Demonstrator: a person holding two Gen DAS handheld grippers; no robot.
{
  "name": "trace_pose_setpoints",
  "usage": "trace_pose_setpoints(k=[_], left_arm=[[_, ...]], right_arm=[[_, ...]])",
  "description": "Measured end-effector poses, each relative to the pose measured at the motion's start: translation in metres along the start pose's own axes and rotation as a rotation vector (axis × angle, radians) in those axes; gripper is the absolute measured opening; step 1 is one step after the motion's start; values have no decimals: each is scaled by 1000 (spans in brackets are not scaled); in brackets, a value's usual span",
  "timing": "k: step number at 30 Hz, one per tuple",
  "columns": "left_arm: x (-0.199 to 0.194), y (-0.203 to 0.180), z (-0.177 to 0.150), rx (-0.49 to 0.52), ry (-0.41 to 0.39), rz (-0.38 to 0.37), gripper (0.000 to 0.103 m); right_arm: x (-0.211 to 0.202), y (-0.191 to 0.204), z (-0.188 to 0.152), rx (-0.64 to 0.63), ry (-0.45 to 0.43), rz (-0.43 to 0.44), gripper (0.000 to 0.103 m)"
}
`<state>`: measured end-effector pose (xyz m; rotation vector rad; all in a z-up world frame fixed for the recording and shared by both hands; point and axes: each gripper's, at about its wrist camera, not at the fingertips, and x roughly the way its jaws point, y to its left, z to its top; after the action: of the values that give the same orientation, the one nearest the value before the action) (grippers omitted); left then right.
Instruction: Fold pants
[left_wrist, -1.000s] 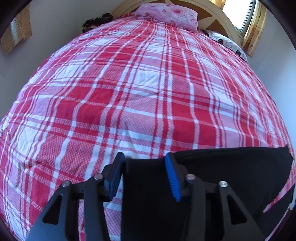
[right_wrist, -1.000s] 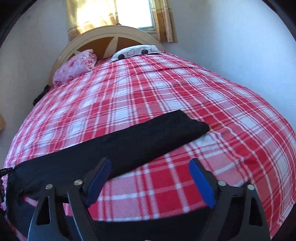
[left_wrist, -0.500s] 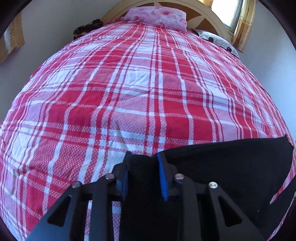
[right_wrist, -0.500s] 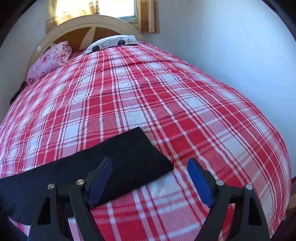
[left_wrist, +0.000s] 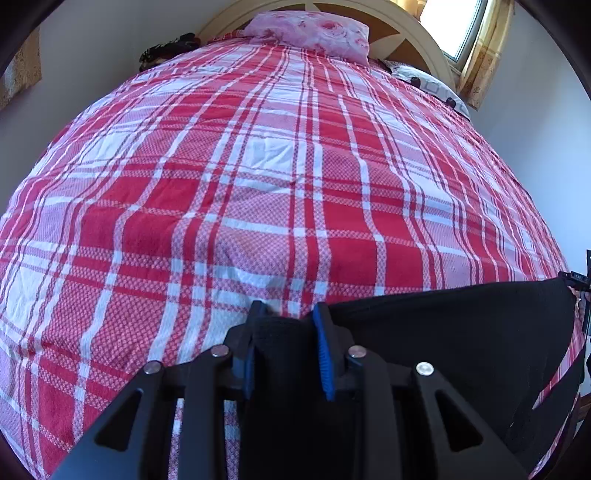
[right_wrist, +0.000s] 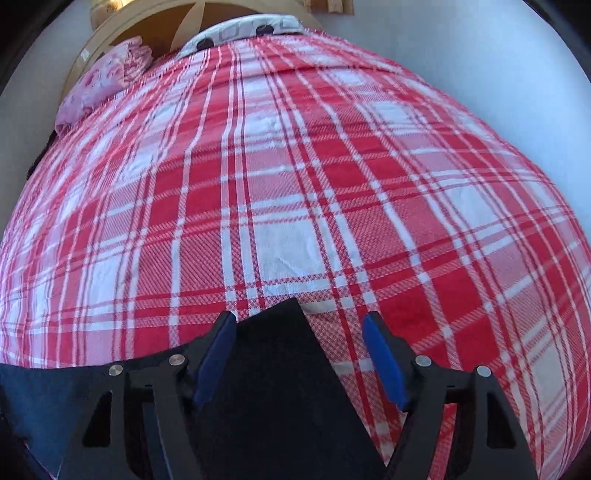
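1. Left wrist view: the left tool (left_wrist: 286, 349) pinches a bunched end of the black pants (left_wrist: 461, 332), anchoring that end on the plaid bed (left_wrist: 258, 184).
2. The pants lie across the near edge of the bed, stretched flat between both tools.
3. The right tool (right_wrist: 299, 354) straddles the other end's corner, its jaws closing but not yet pressing, probably to lift both ends together for the fold.

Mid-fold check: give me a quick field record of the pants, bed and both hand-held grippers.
surface: red plaid bedspread
garment: black pants, lying along the near edge
left hand-held gripper: shut on one end of the pants
right hand-held gripper: jaws closing, pants corner between them, pads not yet pressing
pillows: pink pillow at headboard
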<state>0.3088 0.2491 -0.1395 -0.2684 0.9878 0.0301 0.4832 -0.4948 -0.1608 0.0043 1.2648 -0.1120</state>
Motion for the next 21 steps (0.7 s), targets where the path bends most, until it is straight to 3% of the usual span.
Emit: trace_pose_setpoints(k=[1, 2, 4, 5, 8, 10, 12, 21], left_arm=[[1, -1, 0, 2, -2, 5, 28], [1, -1, 0, 4, -3, 8, 28], [1, -2, 0, 8, -6, 15, 27], [1, -3, 0, 10, -10, 18, 27], [0, -4, -1, 12, -20, 22, 25], [-3, -3, -2, 8, -29, 10, 16], [-7, -2, -2, -2, -36, -3, 13], [-56, -9, -7, 6, -132, -49, 11]], right_arm=[[4, 0, 0, -3, 9, 6, 62], [6, -1, -1, -3, 6, 25, 44], [4, -1, -1, -3, -1, 84, 19], [2, 0, -2, -2, -3, 104, 14], [-8, 4, -6, -26, -13, 104, 10], [-18, 3, -7, -27, -36, 93, 10], [-34, 0, -9, -19, -77, 95, 10], [-125, -17, -35, -28, -240, 108, 9]])
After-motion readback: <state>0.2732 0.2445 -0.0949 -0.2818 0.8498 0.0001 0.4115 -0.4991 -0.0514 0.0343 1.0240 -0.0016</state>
